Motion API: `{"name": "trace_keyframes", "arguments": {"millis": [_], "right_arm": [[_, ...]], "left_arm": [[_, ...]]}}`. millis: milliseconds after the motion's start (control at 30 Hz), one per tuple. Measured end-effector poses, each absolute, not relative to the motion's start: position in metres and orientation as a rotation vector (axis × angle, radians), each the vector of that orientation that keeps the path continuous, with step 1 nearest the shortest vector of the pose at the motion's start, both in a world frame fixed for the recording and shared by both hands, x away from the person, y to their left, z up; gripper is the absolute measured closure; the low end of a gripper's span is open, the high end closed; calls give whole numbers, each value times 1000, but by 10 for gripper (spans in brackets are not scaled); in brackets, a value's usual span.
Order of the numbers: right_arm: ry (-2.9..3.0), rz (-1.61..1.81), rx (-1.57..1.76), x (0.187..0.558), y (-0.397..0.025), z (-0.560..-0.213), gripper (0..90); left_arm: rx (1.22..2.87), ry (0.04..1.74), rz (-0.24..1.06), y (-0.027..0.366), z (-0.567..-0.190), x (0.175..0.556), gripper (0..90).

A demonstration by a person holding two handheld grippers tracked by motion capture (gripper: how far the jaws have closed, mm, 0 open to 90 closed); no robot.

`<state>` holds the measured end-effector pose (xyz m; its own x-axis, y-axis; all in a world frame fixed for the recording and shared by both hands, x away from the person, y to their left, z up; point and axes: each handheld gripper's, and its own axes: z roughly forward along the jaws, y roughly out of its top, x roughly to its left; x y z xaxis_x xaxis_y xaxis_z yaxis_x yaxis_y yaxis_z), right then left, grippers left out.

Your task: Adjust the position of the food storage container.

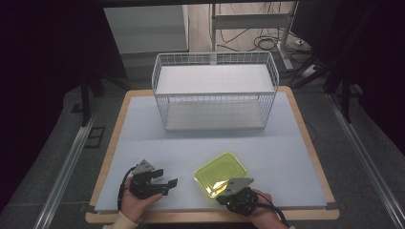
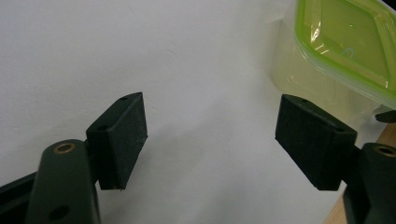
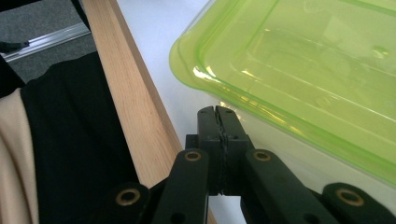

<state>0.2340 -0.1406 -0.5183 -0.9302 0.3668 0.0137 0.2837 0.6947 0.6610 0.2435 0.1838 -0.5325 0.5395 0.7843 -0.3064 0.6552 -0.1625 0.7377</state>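
Right hand-held gripper (image 3: 218, 112) closed, tips against green-lidded container (image 3: 299, 70).

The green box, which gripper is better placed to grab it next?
Probably the left gripper. Its jaws stand wide open and point toward the green box, with bare table between them. The right gripper is closer, at the box's rim, but its jaws are shut, so it would need to open first.

Lab: floor rails (image 1: 62, 174), loose cables (image 1: 267, 43) (test bench).

Black hand-held gripper (image 1: 173, 183) w/ brass rivets, grey plate, black cable, cream sleeve.
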Motion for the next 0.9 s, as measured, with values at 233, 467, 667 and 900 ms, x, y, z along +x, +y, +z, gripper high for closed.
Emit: {"name": "trace_keyframes", "arguments": {"millis": [233, 467, 667, 900], "right_arm": [[2757, 1062, 562, 236, -126, -523, 900], [2706, 1067, 584, 235, -110, -528, 900], [2685, 1066, 596, 238, -97, -531, 900], [2689, 1069, 596, 233, -94, -530, 900]], "left_arm": [[1886, 1173, 179, 184, -532, 243, 244], [1884, 1172, 174, 185, -533, 243, 244], [1883, 1167, 173, 185, -532, 243, 244], [1879, 1159, 173, 186, -531, 242, 243]]}}
